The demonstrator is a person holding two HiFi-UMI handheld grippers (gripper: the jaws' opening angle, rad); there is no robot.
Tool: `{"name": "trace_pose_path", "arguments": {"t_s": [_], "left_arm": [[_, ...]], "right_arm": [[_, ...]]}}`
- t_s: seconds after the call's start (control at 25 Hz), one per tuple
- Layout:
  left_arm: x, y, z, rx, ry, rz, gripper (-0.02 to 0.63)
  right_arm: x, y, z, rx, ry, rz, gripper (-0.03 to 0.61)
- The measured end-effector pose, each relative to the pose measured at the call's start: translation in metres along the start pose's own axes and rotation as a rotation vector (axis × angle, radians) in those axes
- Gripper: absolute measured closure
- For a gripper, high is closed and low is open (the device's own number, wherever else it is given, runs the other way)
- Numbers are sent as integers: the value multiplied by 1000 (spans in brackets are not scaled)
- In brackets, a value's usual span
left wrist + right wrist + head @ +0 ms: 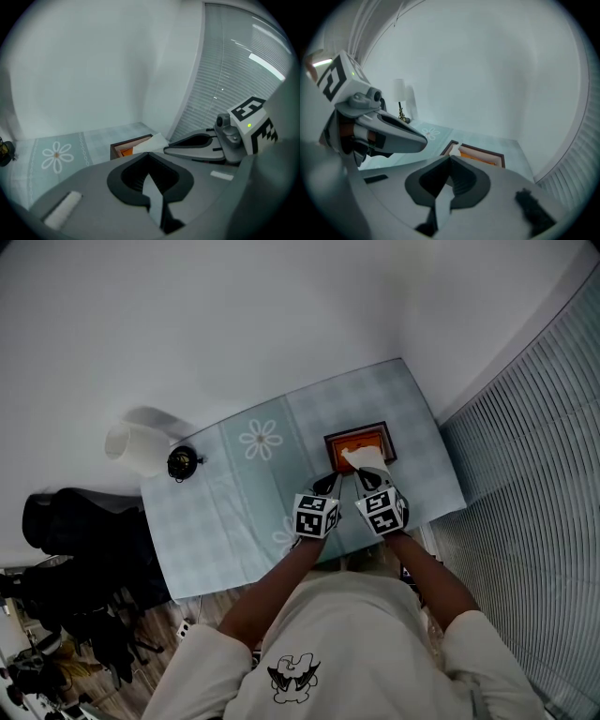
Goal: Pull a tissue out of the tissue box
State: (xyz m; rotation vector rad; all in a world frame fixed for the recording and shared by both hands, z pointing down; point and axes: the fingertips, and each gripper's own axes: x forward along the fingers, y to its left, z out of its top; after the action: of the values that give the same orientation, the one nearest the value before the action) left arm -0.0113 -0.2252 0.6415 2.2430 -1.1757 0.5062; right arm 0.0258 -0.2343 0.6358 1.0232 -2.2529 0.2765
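Shirt; tissue box on tablecloth; wall

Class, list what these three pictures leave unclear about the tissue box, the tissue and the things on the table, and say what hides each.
- Inside of the tissue box: too small in the head view. Each gripper's own jaws cover most of it in both gripper views.
- Where the right gripper pinches the tissue: hidden behind its shut jaws in the right gripper view.
- The dark round object beside the white lamp: too small in the head view, cut off at the left gripper view's edge.
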Motion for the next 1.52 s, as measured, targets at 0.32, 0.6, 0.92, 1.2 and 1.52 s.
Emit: {"name": "trace_pose_path", "arguments": {"t_s": [0.32,0.6,0.92,1.2,1.52], "left_arm": [[-22,-4,11,26,-49,8,606],[-51,-13,19,43,-83,9,606],[-91,-35,53,79,-194,-22,606],[-122,-41,79,73,-281,-10,606],[-121,-46,79,72,-280,-18,606]], "right_arm": [[-29,8,16,40,-58,0,565],[-61,16,31,105,-108,1,565],[-117,30,66,179,-220,24,565],[-145,33,78,223,-276,19,565],[-148,32,79,239,-283,10,565]]}}
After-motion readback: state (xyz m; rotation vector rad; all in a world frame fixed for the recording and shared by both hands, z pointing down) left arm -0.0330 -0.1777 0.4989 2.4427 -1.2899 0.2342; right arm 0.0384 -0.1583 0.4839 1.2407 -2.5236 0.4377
